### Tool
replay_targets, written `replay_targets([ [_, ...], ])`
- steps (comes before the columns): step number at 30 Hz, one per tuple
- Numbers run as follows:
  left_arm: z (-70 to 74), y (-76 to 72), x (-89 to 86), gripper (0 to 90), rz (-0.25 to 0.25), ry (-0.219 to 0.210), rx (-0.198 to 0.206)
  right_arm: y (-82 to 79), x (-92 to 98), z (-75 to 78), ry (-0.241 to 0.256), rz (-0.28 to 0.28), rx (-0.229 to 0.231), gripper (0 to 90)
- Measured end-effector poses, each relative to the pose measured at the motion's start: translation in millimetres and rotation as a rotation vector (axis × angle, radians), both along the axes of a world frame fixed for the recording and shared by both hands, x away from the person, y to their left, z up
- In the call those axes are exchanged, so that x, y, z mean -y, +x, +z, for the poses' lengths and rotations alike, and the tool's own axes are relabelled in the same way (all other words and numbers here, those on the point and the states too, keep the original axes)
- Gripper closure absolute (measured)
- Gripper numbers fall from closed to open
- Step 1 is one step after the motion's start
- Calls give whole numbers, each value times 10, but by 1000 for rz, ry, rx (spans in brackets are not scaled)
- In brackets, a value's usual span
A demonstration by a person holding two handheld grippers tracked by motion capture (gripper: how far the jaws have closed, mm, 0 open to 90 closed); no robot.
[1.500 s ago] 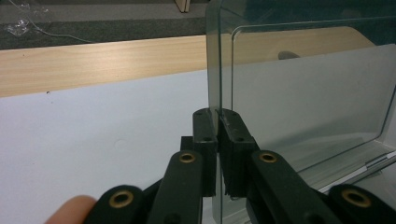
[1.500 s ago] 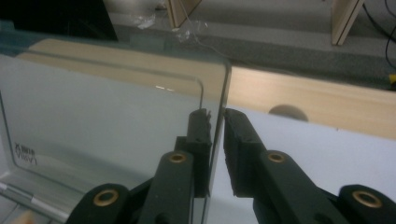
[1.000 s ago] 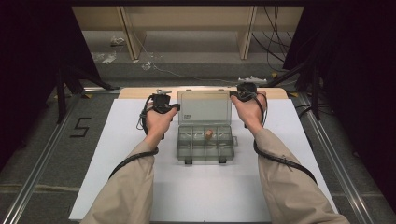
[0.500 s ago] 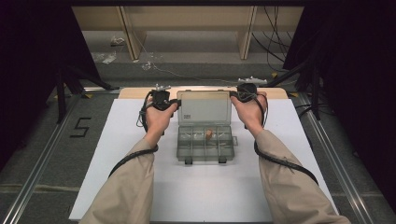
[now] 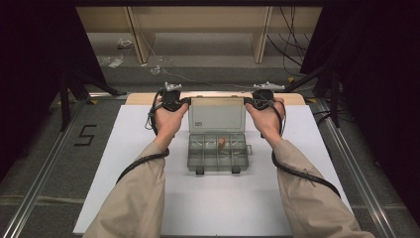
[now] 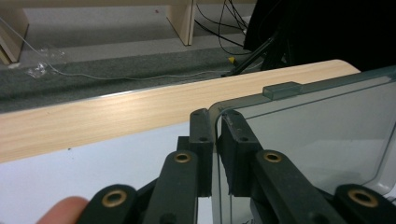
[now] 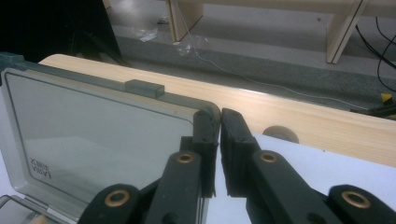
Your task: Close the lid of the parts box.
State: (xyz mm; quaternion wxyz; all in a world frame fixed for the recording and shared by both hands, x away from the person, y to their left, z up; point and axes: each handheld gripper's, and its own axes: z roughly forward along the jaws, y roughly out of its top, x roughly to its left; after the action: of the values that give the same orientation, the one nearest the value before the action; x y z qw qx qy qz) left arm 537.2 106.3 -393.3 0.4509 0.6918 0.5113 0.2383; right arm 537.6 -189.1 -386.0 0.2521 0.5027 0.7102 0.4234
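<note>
A clear grey compartment box (image 5: 217, 157) lies open in the middle of the white mat, its lid (image 5: 217, 115) tilted up and back. A small orange piece (image 5: 221, 144) rests in one of its compartments. My left gripper (image 5: 184, 101) is shut on the lid's far left corner. In the left gripper view the lid (image 6: 317, 135) has its edge pinched between the jaws of the left gripper (image 6: 217, 140). My right gripper (image 5: 250, 101) is shut on the far right corner. In the right gripper view the lid (image 7: 102, 135) ends between the jaws of the right gripper (image 7: 219, 140).
The white mat (image 5: 208, 208) covers a wooden table whose far edge (image 5: 138, 98) shows beyond the box. Past it lies grey floor with loose cables (image 5: 292, 49) and wooden shelf legs (image 5: 261, 42). A "5" (image 5: 85, 135) marks the floor at left.
The left hand has edged slightly toward the table's far edge. The lid, the box and the right gripper look the same.
</note>
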Motion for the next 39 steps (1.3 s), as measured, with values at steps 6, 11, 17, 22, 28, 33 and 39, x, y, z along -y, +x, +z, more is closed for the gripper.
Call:
replay_targets([
  [6, 29, -55, -10, 846, -16, 11, 6, -35, 18, 12, -6, 16, 6, 857],
  [11, 40, -93, -23, 847, -27, 14, 12, -85, 26, 27, -8, 26, 14, 856],
  [17, 54, -144, -24, 847, -35, 27, 25, -148, 38, 42, -10, 35, 19, 857],
  [22, 68, -183, -20, 847, -45, 46, 38, -204, 43, 54, -16, 43, 25, 857],
  [28, 73, -180, -7, 847, -49, 61, 42, -249, 55, 63, -19, 48, 26, 856],
  [33, 78, -193, 4, 848, -53, 62, 48, -274, 73, 60, -18, 52, 27, 856],
  [39, 81, -218, 3, 848, -58, 65, 53, -304, 82, 65, -22, 58, 32, 855],
])
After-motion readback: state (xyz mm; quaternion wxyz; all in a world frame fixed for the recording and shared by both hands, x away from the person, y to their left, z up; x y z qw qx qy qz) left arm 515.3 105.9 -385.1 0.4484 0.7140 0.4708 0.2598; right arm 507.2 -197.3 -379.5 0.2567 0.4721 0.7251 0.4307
